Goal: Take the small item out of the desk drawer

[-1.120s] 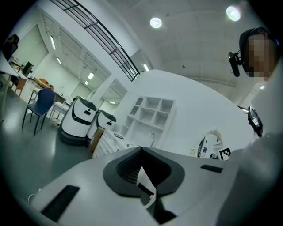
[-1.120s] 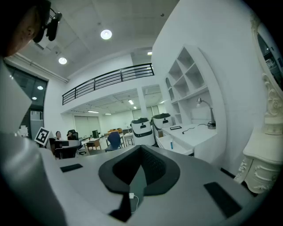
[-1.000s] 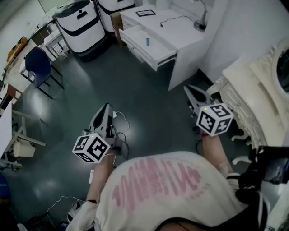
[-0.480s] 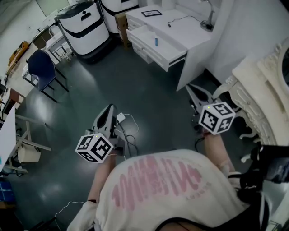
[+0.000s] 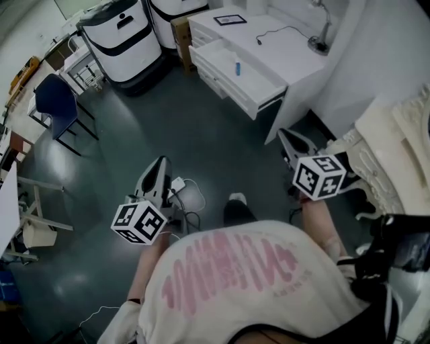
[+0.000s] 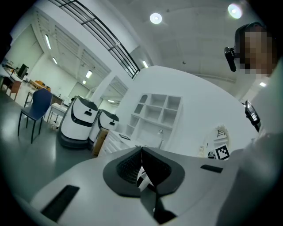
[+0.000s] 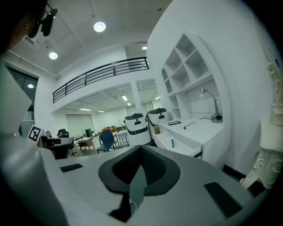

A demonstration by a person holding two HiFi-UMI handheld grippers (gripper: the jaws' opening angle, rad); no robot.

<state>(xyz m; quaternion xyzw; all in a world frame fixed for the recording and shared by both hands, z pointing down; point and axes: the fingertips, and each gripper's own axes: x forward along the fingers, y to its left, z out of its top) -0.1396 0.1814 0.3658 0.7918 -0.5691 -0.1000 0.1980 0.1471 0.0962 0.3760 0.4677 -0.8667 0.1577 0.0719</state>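
A small blue item (image 5: 237,68) lies in the open drawer (image 5: 254,82) of the white desk (image 5: 285,48), far ahead across the floor. In the right gripper view the blue item (image 7: 172,142) stands in the drawer (image 7: 182,145) beyond the jaws. My left gripper (image 5: 160,165) is held low over the dark floor, its jaws shut and empty; the left gripper (image 6: 142,150) points toward the desk. My right gripper (image 5: 286,139) is shut with nothing in it, near the desk's side. The right gripper (image 7: 141,149) also faces the drawer. Both are well short of it.
Two white rounded machines (image 5: 121,37) stand left of the desk, with a blue chair (image 5: 57,99) further left. A lamp (image 5: 321,39) and a dark frame (image 5: 230,19) sit on the desktop. Cables (image 5: 188,195) lie on the floor. Ornate white furniture (image 5: 396,154) is at right.
The desk and drawer have shifted right and a little nearer in the head view. A shoe now shows between the grippers. Both grippers stay shut.
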